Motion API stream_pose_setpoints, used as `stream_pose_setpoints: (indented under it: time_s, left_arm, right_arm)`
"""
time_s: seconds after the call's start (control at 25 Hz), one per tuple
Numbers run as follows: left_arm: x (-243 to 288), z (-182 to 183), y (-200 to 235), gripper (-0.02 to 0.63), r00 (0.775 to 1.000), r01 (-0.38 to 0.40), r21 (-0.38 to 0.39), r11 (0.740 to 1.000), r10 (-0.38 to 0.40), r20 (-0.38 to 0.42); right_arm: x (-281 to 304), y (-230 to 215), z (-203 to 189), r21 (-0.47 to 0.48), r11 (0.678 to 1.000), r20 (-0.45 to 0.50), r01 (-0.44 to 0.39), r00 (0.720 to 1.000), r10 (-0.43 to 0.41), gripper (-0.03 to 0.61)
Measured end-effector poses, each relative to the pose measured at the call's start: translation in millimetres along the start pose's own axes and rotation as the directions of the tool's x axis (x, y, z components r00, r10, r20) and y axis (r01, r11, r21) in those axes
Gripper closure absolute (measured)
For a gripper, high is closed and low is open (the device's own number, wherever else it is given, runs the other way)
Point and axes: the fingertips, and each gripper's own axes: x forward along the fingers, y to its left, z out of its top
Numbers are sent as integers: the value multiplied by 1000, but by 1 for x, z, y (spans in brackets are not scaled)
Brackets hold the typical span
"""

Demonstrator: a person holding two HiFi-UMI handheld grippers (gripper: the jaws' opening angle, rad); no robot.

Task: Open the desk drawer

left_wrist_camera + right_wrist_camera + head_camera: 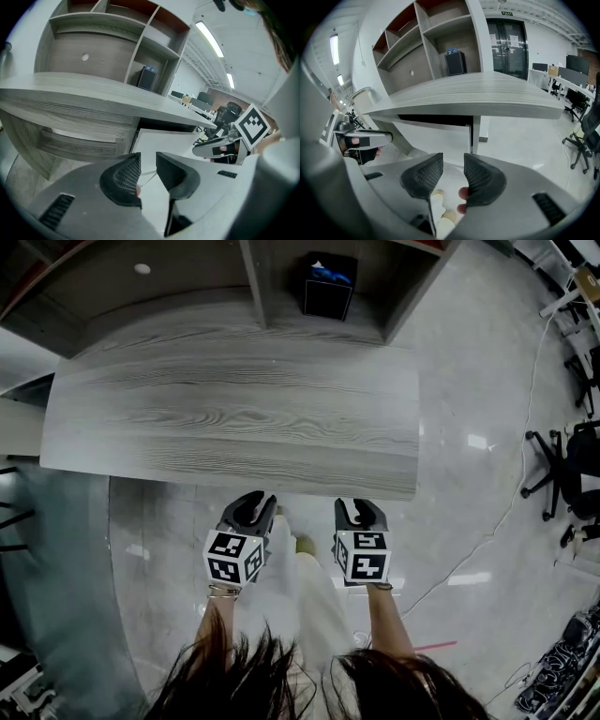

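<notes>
The desk's grey wood-grain top (234,418) fills the middle of the head view and hides the drawer there. The white drawer front (168,143) shows under the desk edge in the left gripper view, with a dark gap above it. It shows again as the drawer front (440,136) in the right gripper view. My left gripper (255,509) and right gripper (361,512) hang side by side just short of the desk's near edge, below the top. The left gripper (148,171) is open with nothing between its pads. The right gripper (453,173) is open and empty too.
A black box (328,285) sits in a shelf compartment behind the desk. Office chairs (562,470) stand at the right on the glossy floor, where a cable (511,507) runs. The person's legs and feet are below the grippers.
</notes>
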Motion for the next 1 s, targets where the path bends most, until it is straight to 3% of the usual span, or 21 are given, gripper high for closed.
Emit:
stream_pose_setpoints:
  time_s: [0.24,1.0]
  left_arm:
    - [8,-2,6,521,1000,2,-14,1000,-2,-5]
    - [30,4,12,485,999,24,46,999,-23,-28]
  right_arm:
    - [10,-7,2,13,1000,-1,1,1000,-1,436]
    - [23,-8,5,6,1000,25,-27,999,27,420]
